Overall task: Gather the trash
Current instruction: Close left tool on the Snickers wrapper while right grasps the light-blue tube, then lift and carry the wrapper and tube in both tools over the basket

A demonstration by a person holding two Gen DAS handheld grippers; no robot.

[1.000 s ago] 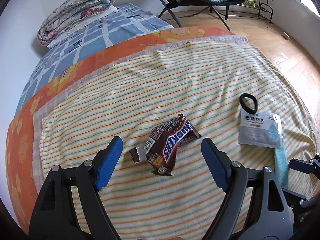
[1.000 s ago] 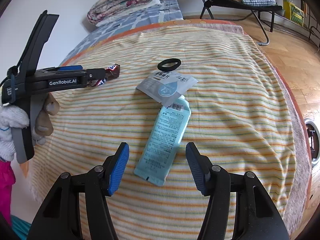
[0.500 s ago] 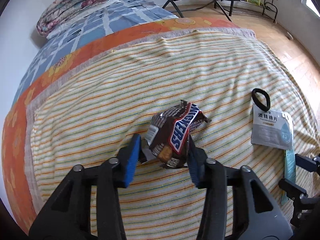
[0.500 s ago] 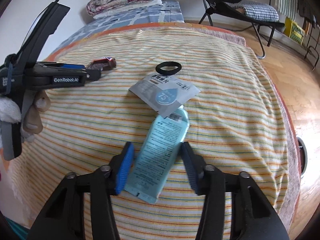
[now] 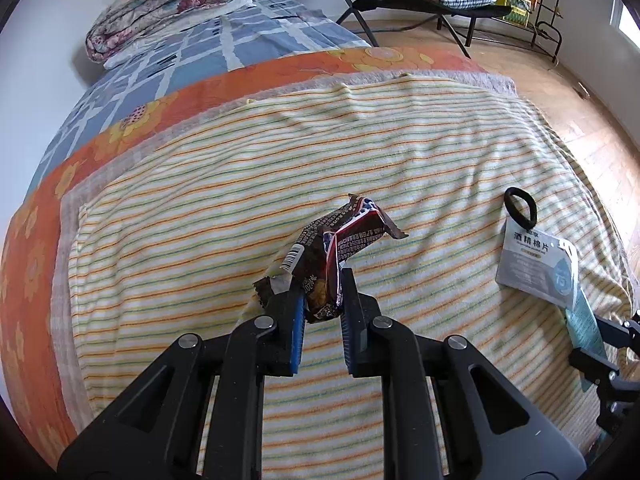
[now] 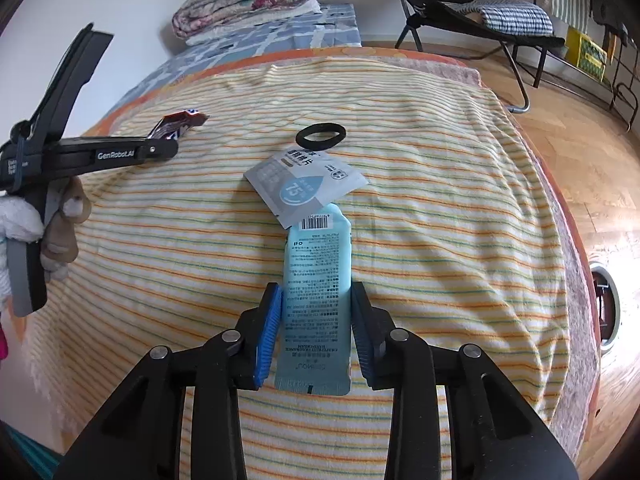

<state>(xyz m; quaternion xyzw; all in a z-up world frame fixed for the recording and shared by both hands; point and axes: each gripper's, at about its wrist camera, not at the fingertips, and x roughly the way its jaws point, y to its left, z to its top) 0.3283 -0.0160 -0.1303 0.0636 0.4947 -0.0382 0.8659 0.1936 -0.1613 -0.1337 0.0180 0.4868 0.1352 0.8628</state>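
Both grippers are closing on trash lying on the striped blanket (image 5: 400, 152). The left gripper (image 5: 322, 304) is already pinching the crumpled chocolate bar wrapper (image 5: 340, 248) between its blue pads, and the wrapper's free end is sticking up past the fingertips. The right gripper (image 6: 316, 312) is closing around the pale blue sachet (image 6: 316, 280), which is lying flat between its pads; the pads are sitting at the sachet's long edges, and whether they are pressing yet is hard to tell.

To do this well, the right jaws should be squeezing until the thin sachet buckles into a ridge they can hold (a flat foil pack slips out easily), without catching blanket pile. The left should be keeping firm pressure, since it is gripping only the wrapper's lower end.

The grey wipe packet (image 6: 304, 188) is overlapping the sachet's far end, so lifting may be dragging it along. A black hair tie (image 6: 321, 135) is lying just beyond. No bin is showing in either of the 2 views, and the sachet's underside is hidden.
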